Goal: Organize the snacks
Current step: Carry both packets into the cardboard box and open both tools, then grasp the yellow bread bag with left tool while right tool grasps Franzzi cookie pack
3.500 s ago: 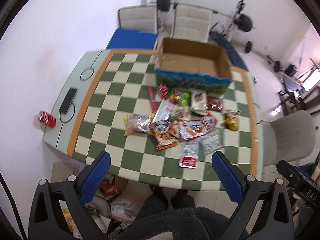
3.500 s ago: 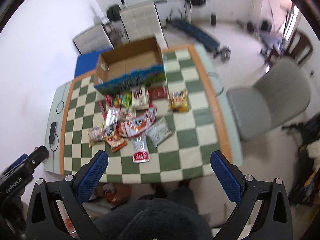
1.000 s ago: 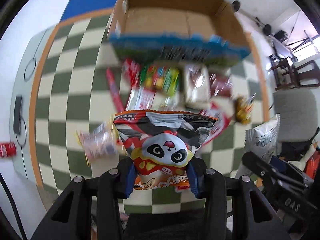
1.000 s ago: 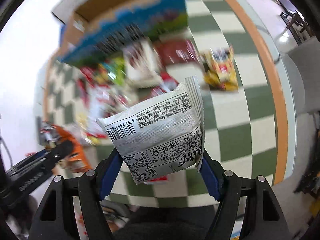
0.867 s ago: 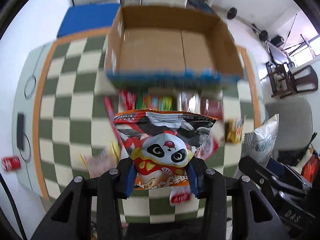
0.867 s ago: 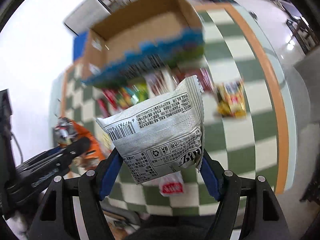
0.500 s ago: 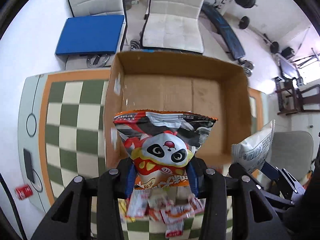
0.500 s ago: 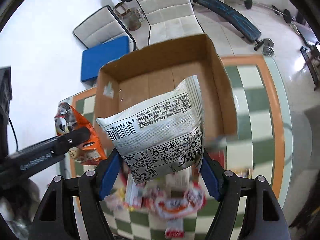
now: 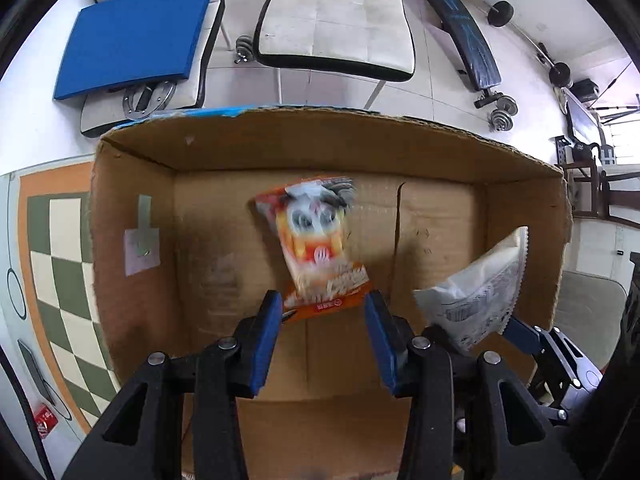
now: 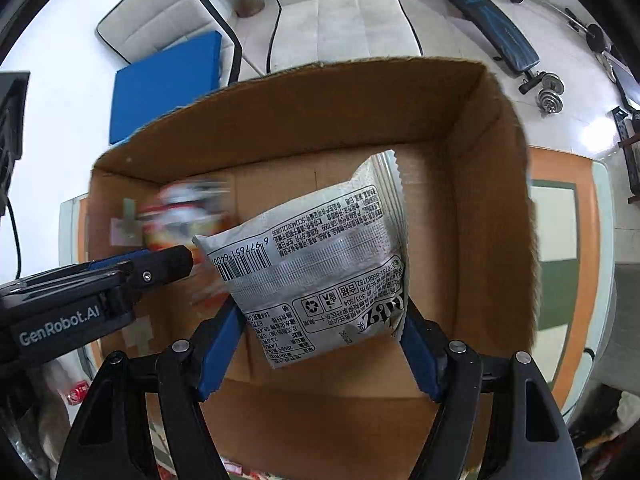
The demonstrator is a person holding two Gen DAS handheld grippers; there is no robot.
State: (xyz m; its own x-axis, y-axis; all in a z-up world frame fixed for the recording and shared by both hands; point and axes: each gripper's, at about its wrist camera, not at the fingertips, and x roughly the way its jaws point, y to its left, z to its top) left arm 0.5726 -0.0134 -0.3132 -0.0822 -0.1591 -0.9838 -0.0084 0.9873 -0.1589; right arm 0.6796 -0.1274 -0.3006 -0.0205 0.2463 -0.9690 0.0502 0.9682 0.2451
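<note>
Left wrist view: my left gripper (image 9: 320, 312) points down into the cardboard box (image 9: 132, 184), jaws part-way open. The orange panda bag (image 9: 316, 244) shows blurred just beyond my sharp fingertips, its bottom edge level with them. By the look of it the pads no longer press it and it is dropping to the box floor. To the right of these jaws hangs the white packet (image 9: 480, 292), over the box's right end. Apart from the bag, the floor ahead of the jaws is bare cardboard. The checked table (image 9: 60, 240) runs off to the left

Right wrist view: my right gripper (image 10: 320, 332) has its jaws spread wide and clamped on the white packet's two sides, barcode side facing the camera. The packet is held above the box, not yet let go. To the left of these jaws the panda bag is a blur near the box's left wall. Below my fingers, past the near wall, a few wrappers (image 10: 236, 468) peek out on the table

Judged progress: early. One bag is going in, a second is about to, and the snacks outside the box are left to do
</note>
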